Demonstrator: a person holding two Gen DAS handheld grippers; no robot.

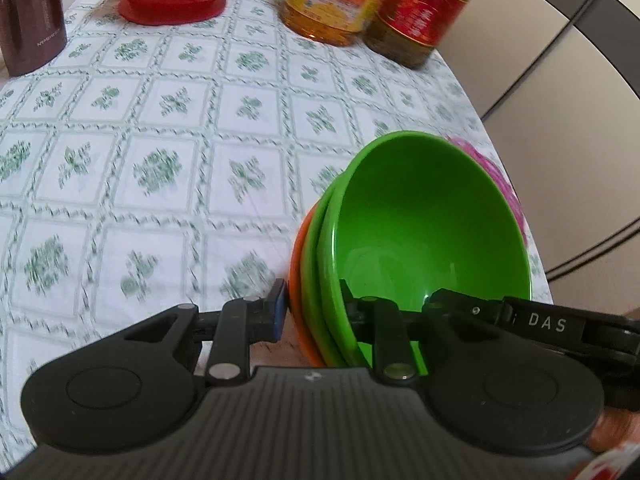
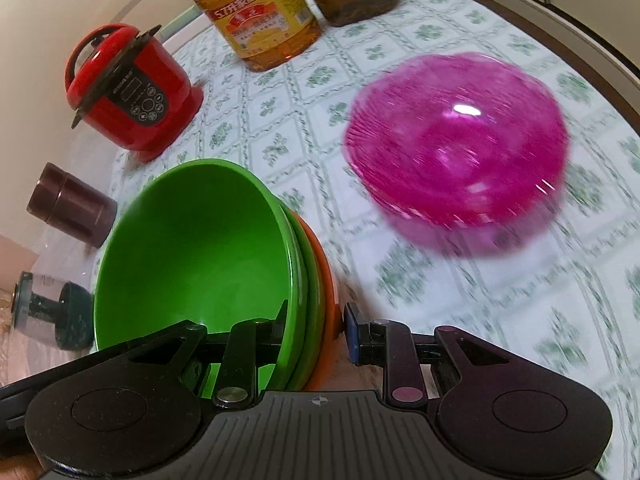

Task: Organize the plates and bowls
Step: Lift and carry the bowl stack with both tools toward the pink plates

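Left gripper [image 1: 312, 304]: clamped on the rim of the nested bowls, one finger inside, one outside.
Right gripper [image 2: 316, 320]: clamped on the same stack's rim, from the opposite side.
Nested stack of glossy green plastic bowls [image 1: 420, 224] [image 2: 200, 256]: it sits in an orange plastic bowl [image 1: 298, 280] [image 2: 330, 292], tilted, held above the tablecloth.
Translucent pink ribbed plate [image 2: 460, 152]: lies on the white tablecloth with green flower print [image 1: 160, 140], beside the stack.
Behind: red electric cooker [image 2: 132, 88], two oil bottles [image 2: 264, 12].
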